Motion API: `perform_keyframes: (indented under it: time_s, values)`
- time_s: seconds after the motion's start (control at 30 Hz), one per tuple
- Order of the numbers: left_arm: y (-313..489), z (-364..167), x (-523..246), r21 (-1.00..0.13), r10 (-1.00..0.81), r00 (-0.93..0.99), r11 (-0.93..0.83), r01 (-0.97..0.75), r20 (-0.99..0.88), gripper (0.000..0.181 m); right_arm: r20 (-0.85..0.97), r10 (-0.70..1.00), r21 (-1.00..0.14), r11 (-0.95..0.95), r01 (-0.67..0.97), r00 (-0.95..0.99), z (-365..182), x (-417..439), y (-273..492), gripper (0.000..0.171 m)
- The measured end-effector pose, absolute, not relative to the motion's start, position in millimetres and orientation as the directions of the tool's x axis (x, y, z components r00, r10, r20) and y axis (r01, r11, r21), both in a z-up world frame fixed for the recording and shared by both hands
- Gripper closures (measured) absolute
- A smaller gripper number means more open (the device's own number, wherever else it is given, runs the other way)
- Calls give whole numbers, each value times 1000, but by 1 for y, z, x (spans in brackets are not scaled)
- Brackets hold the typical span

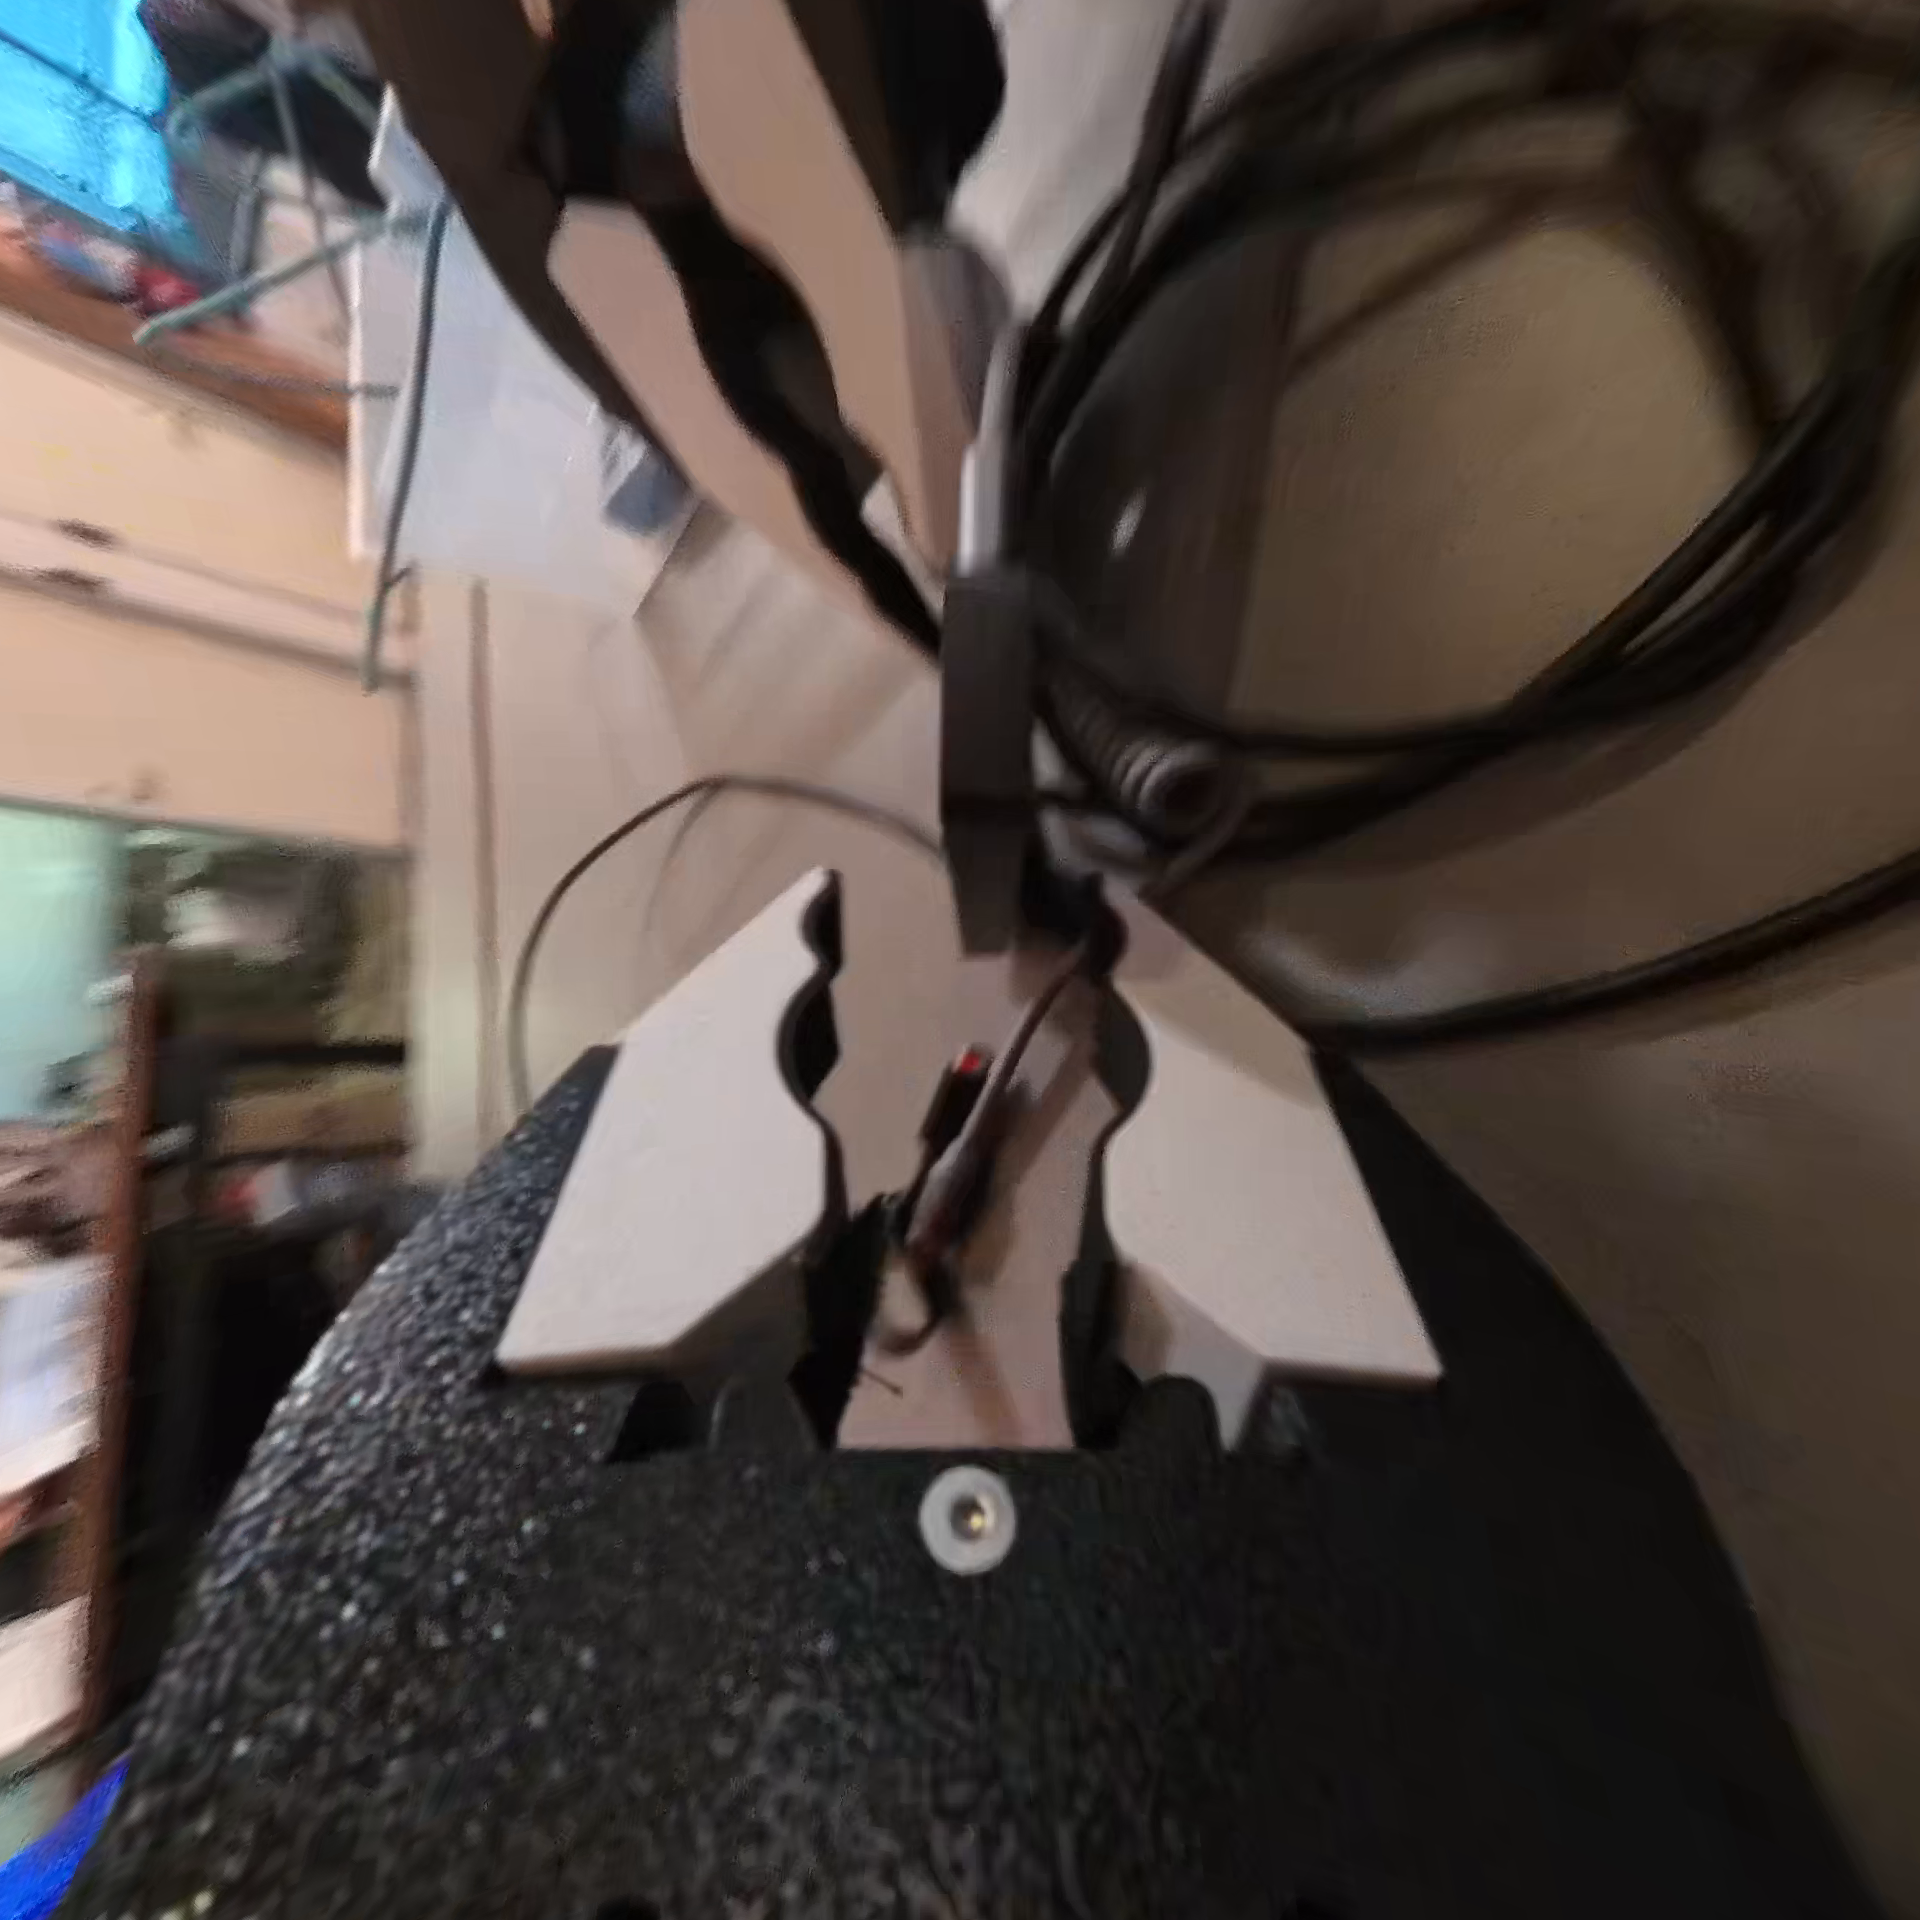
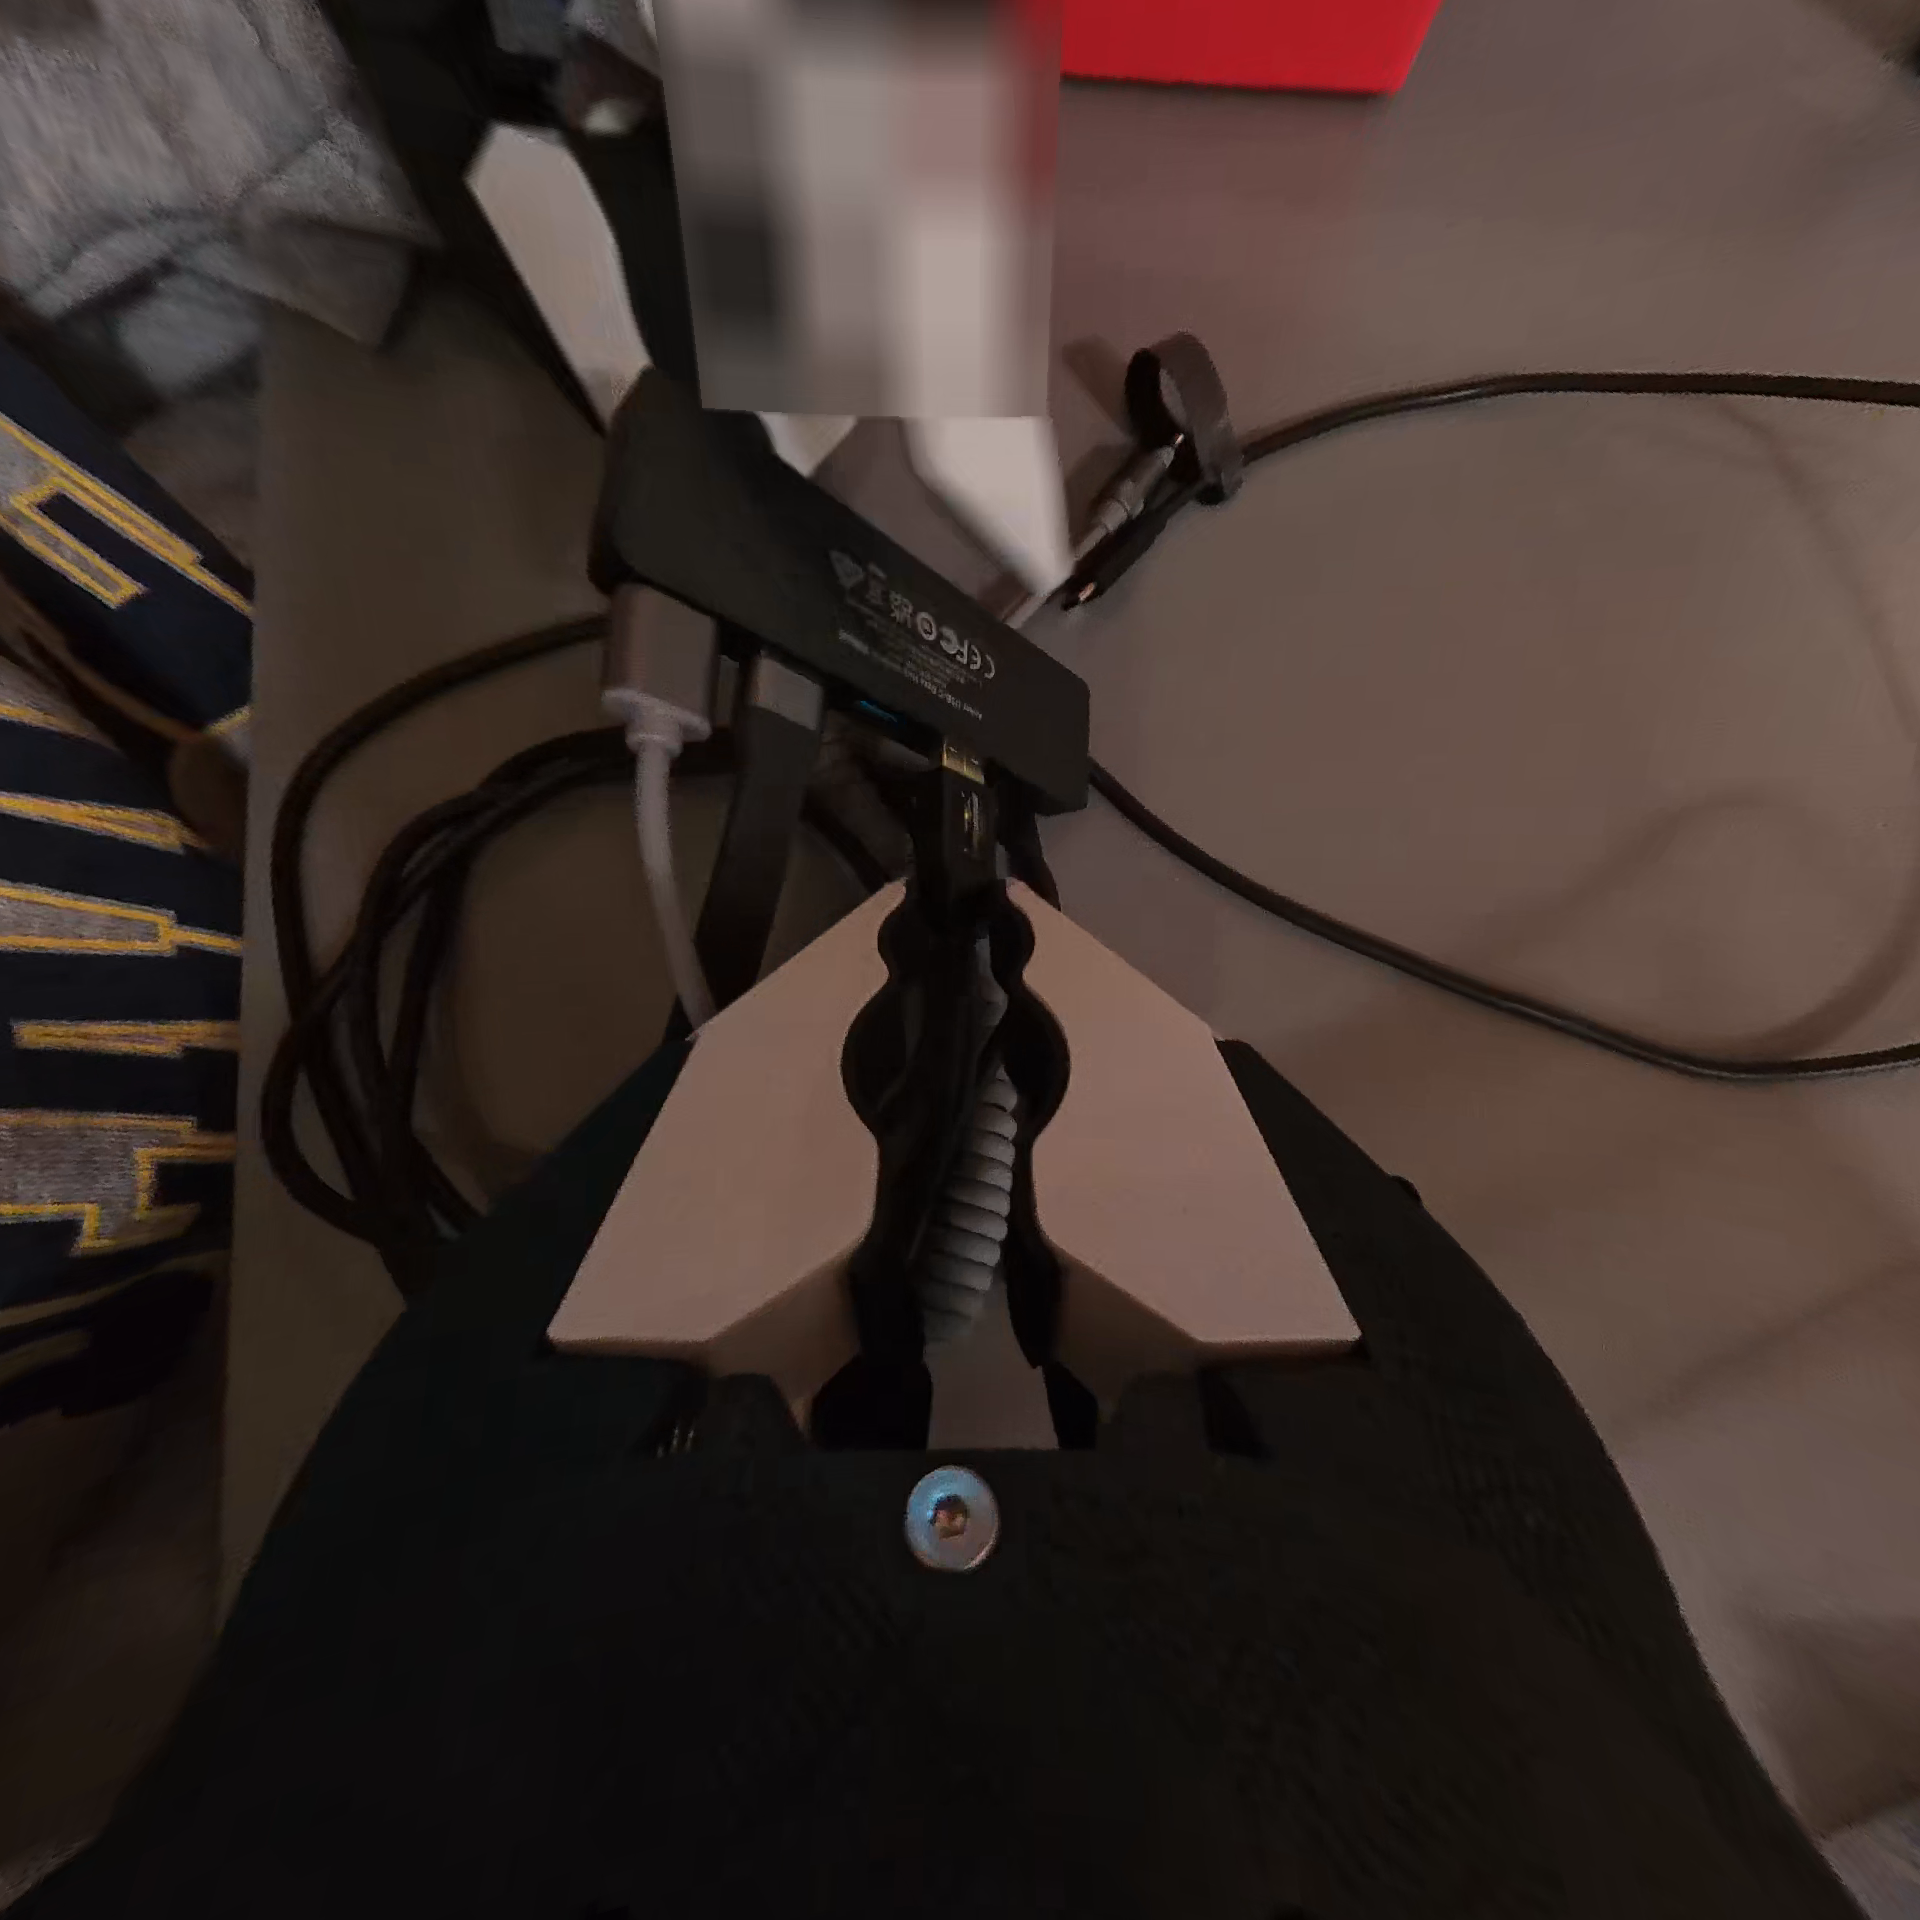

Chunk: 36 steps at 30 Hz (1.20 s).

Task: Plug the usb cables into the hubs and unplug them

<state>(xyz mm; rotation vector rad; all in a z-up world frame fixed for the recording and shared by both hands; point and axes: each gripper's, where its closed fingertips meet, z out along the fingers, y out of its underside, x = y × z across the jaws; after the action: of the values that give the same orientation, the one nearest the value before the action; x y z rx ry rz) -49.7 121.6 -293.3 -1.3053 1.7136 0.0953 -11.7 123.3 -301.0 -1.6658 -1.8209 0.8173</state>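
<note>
Black plug (image 2: 961, 831) pinched in right hand-held gripper (image 2: 954, 909) at hub (image 2: 831, 582)

Beyond and to the left of the left gripper, seen only through heavy blur: a pale peach wall (image 1: 177, 644), a bright blue patch (image 1: 73, 135) high in the corner, a brown ledge (image 1: 208, 343) strewn with clutter, and, lower down, dark wooden shelving (image 1: 125, 1195) packed with indistinct things. Under and ahead of the right gripper, lit dimly and warmly: a smooth grey-beige tabletop (image 2: 1507, 727), with a red box (image 2: 1247, 42) at its far edge. Left of that gripper, off the table's edge: navy fabric with yellow-outlined blocks (image 2: 104, 935), and crumpled grey cloth (image 2: 187, 177) farther back.
</note>
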Motion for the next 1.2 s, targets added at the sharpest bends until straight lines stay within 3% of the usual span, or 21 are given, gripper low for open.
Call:
perform_keyframes:
  time_s: [0.03, 0.07, 0.13, 0.3, 0.63, 0.8, 1.2]
  values:
    - [130, -297, -57, -369, -652, -7, 437, -820, -758, 126, -8, 995, -743, 62, 666, -101, -302, -11, 123, 160]
    - [135, -303, -60, -324, -623, -32, 450, -832, -781, 124, -5, 994, -749, 67, 660, -107, -302, -11, 123, 159]
    - [131, -307, -52, -361, -649, -44, 476, -802, -759, 132, -2, 993, -759, 77, 647, -121, -302, -11, 124, 159]
    - [129, -316, -46, -357, -672, -81, 487, -797, -736, 168, 41, 990, -787, 113, 606, -132, -302, -13, 124, 159]
    - [140, -314, -51, -343, -688, 43, 306, -888, -724, 170, 115, 993, -815, 101, 570, -11, -295, -26, 126, 161]
    - [145, -317, -54, -296, -660, 44, 276, -915, -750, 170, 268, 963, -728, 219, 650, -24, -303, -30, 127, 162]
    - [145, -316, -57, -475, -737, 184, 205, -856, -651, 170, 548, 832, -617, 471, 631, -85, -297, -35, 131, 164]
